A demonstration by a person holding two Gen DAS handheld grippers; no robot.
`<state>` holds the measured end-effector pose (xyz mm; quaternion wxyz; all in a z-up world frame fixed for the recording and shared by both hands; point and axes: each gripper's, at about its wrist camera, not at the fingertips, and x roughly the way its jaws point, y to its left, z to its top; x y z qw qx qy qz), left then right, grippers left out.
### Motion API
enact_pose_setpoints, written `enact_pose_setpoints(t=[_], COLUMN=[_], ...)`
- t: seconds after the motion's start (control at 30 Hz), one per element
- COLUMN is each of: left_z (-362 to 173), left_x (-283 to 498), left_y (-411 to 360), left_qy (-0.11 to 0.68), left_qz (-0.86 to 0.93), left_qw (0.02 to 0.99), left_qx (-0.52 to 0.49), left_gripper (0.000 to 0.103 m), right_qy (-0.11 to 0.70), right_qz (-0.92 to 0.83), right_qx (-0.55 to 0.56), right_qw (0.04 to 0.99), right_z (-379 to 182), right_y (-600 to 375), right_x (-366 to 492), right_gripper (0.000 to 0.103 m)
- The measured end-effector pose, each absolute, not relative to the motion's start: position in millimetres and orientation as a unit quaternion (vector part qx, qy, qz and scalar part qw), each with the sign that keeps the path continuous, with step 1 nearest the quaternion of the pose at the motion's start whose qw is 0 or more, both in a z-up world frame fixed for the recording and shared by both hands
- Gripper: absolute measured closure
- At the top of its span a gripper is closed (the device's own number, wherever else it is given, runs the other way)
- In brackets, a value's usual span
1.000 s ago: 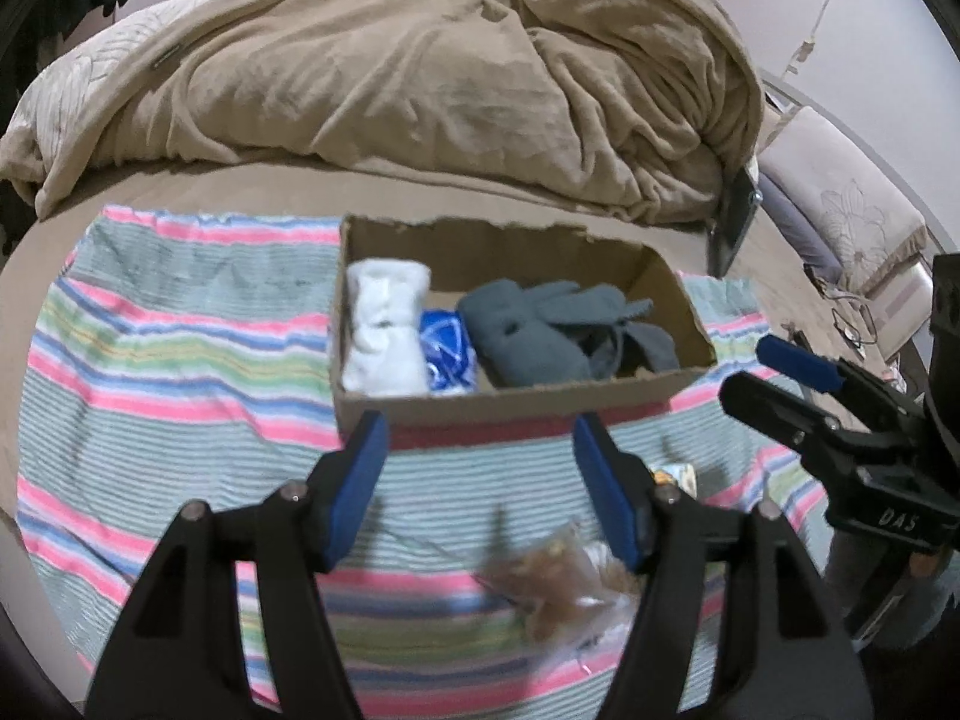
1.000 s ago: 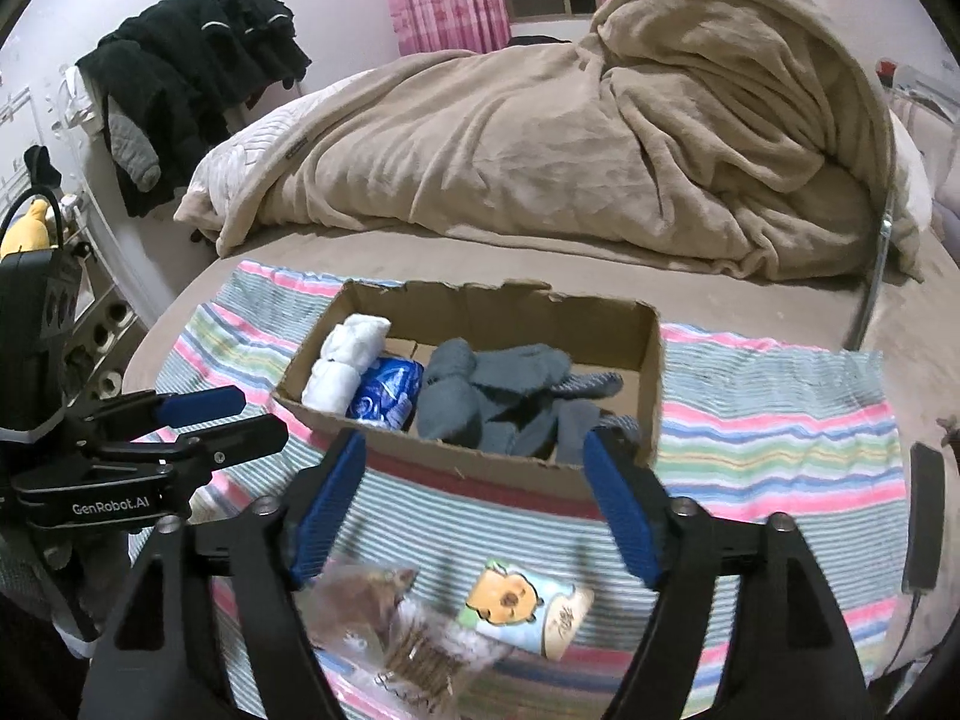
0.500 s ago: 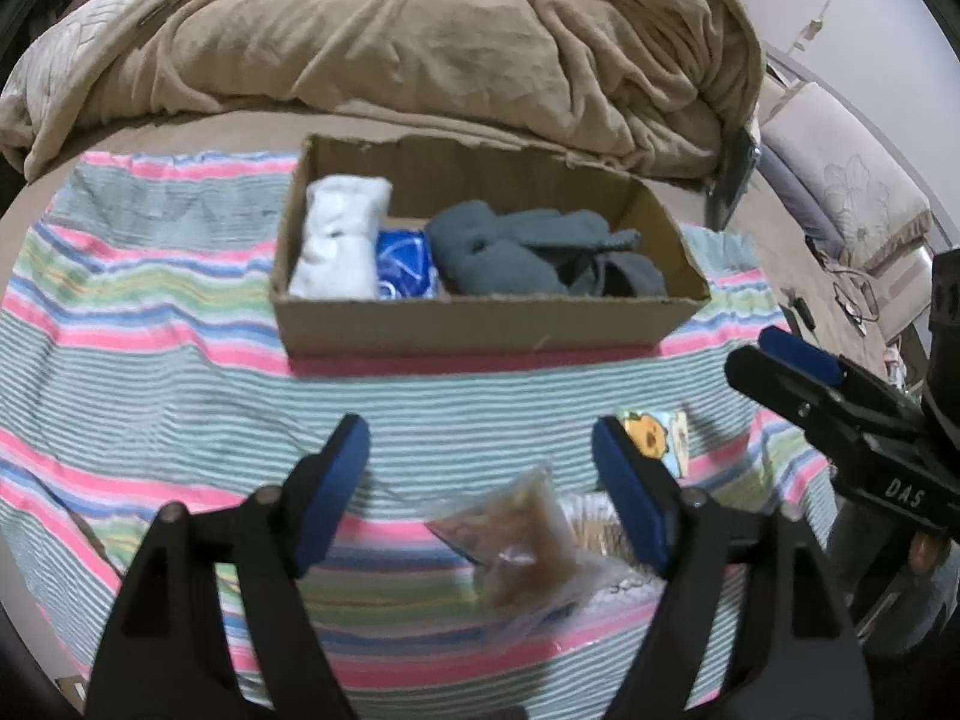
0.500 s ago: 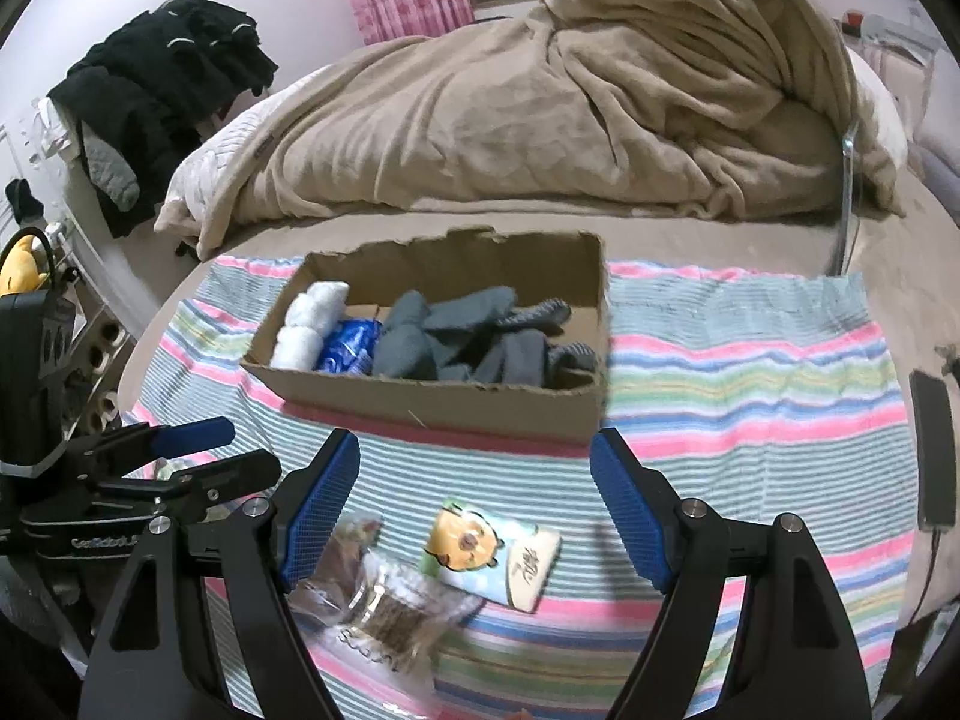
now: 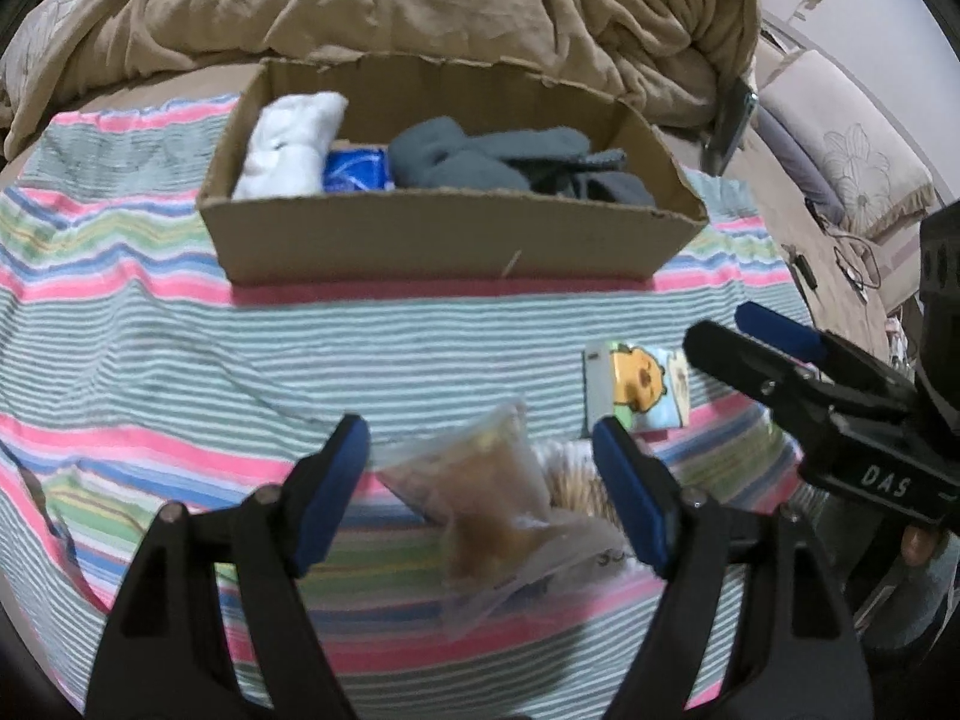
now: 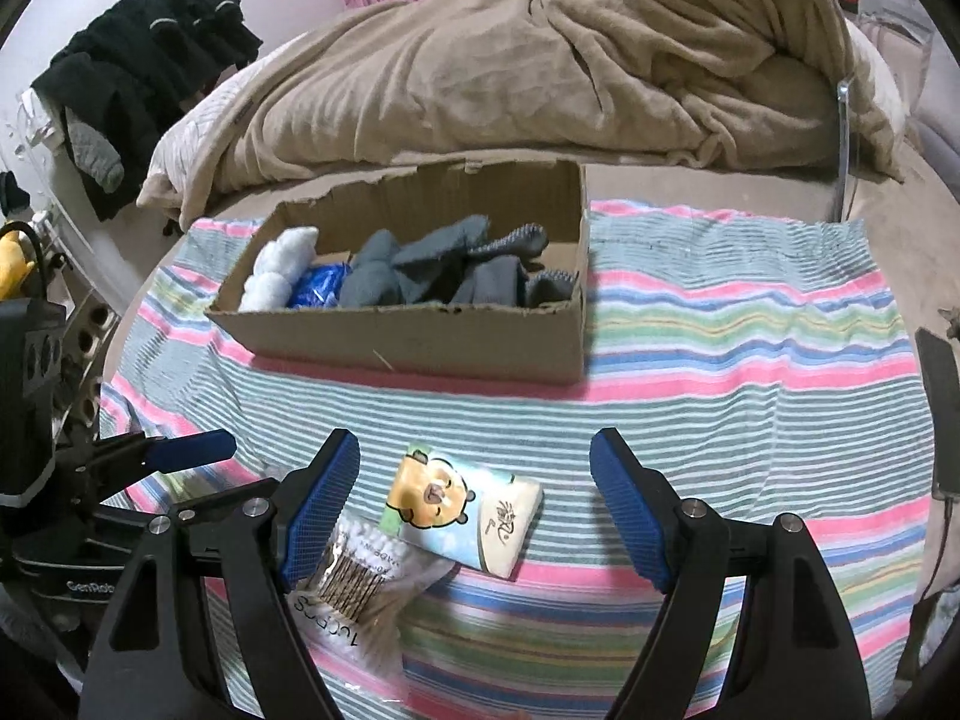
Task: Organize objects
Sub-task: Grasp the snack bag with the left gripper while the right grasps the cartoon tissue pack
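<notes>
A cardboard box (image 5: 444, 240) (image 6: 420, 336) stands on a striped cloth and holds a white roll (image 5: 294, 144), a blue packet (image 5: 357, 171) and grey socks (image 5: 498, 162). In front of it lie a clear bag of brown stuff (image 5: 486, 492), a bag of cotton swabs (image 6: 354, 576) and a bear-print tissue pack (image 6: 462, 510) (image 5: 639, 387). My left gripper (image 5: 480, 492) is open and empty, its fingers either side of the brown bag. My right gripper (image 6: 474, 504) is open and empty over the tissue pack.
A rumpled tan blanket (image 6: 540, 72) fills the bed behind the box. The striped cloth (image 6: 750, 360) stretches right of the box. Dark clothes (image 6: 138, 84) hang at the left. A phone on a cable (image 6: 942, 396) lies at the right edge.
Both grippers have moved down and nearer to the items in front of the box. The brown bag now lies between my left fingers, the tissue pack between my right ones. Both stayed open.
</notes>
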<state>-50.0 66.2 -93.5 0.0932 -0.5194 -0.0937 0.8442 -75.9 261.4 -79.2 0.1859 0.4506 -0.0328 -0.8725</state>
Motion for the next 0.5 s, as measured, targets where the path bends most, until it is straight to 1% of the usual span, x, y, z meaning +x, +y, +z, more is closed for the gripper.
enact_pose_setpoints(t=[0.5], left_z=[-126], left_x=[-46], left_y=[65], left_qy=[-0.107], left_qz=[0.823], left_qw=[0.088], left_qx=[-0.551], left_gripper=[0.025], right_qy=[-0.02], right_qz=[-0.85], right_qx=[0.494], right_qw=[0.184], right_z=[-113], right_y=[250], right_x=[-81], right_gripper=[0.021])
